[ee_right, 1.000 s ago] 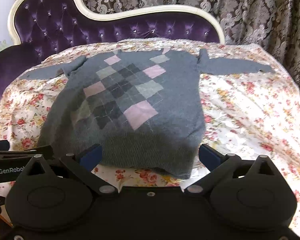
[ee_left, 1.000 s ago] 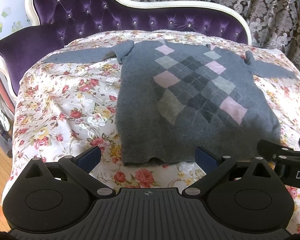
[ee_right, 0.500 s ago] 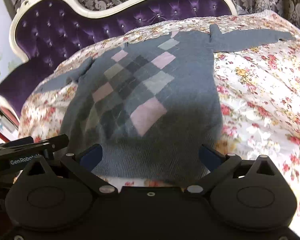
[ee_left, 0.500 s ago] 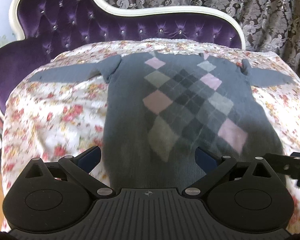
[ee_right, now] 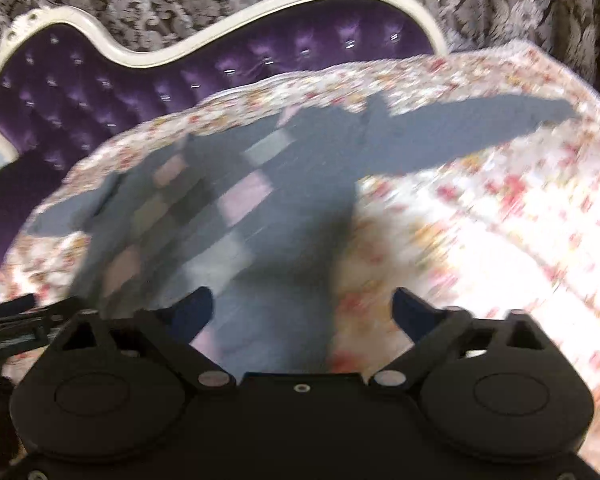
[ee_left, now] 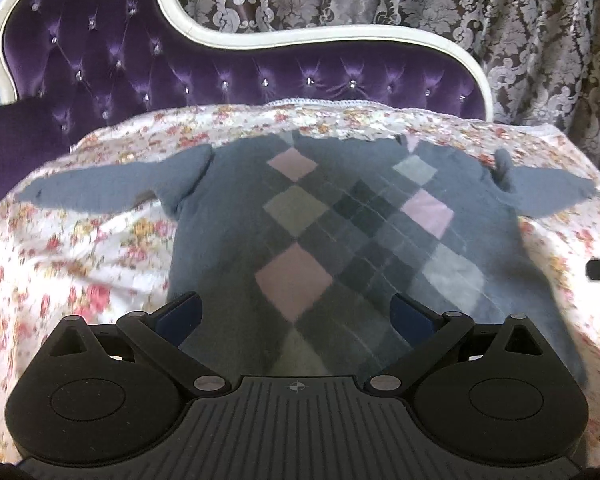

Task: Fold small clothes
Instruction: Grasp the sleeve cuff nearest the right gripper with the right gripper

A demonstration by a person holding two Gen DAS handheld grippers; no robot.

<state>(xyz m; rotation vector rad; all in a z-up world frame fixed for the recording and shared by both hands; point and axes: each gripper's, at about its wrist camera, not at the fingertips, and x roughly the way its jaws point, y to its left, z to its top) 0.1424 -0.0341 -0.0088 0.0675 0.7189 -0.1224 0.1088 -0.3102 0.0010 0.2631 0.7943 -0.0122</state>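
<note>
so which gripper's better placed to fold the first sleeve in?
Probably right. The right gripper is open over the argyle sweater's side edge, with the right sleeve stretched ahead. The left gripper, also open, is centred over the body.

A small grey sweater (ee_left: 340, 216) lay spread flat, front up, on the flower-print cover, straight ahead of the left gripper (ee_left: 296, 312); its lower part ran between and beneath that tool's wide-apart fingers. The front carried an argyle field of pink, pale grey-green and dark diamonds crossed by thin light lines. Both sleeves stretched straight out sideways, each with a small pucker at the shoulder, and the neck pointed away from the tool. Ahead of the right gripper (ee_right: 304, 312), in a blurred view, the sweater (ee_right: 284, 200) sat forward and left, its right edge falling between the open fingers.
</note>
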